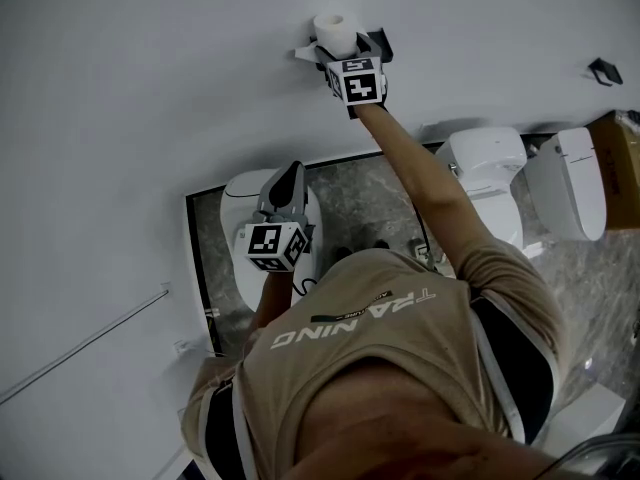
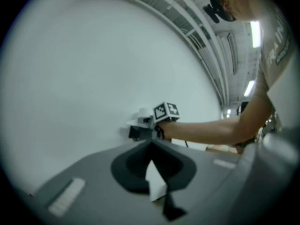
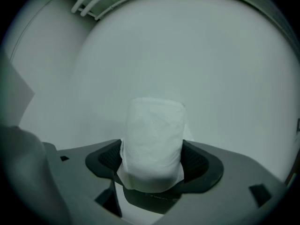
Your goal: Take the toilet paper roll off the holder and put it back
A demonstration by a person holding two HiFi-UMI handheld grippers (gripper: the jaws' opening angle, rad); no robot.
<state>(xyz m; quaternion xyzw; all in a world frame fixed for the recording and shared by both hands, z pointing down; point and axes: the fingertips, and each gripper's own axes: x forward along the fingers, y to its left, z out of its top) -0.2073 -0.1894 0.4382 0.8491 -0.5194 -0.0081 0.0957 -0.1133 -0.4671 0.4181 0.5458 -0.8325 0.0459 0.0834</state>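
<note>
Gripping the toilet paper roll (image 3: 152,142) across its soft, crinkled white sides, the right hand-held gripper (image 3: 152,165) has its 2 dark, ribbed jaw pads pressed against the cylinder. The roll stands upright between them and rises well above the smooth grey plastic body.

In the head view this hand-held gripper (image 1: 340,53) is stretched out at arm's length to the plain matte white wall (image 1: 150,118). The roll sits right at the holder (image 1: 378,40), a small angular bracket, black on one side and pale on the other, fixed to the wall. Whether the roll is seated on the holder or only held against it cannot be told.

The left hand-held gripper (image 1: 289,173) hangs lower, well apart from the roll, above a glossy rounded white toilet (image 1: 238,203). In its own view the jaws (image 2: 151,146) meet at the tips and hold nothing, with a narrow pale wedge showing between them nearer the body.

2 more smooth white toilets (image 1: 485,163) stand to the right on the mottled grey stone floor (image 1: 370,193). A thin straight metal rail (image 1: 90,340) runs along the wall at lower left. The person's tan shirt (image 1: 380,368) fills the bottom of the head view.
</note>
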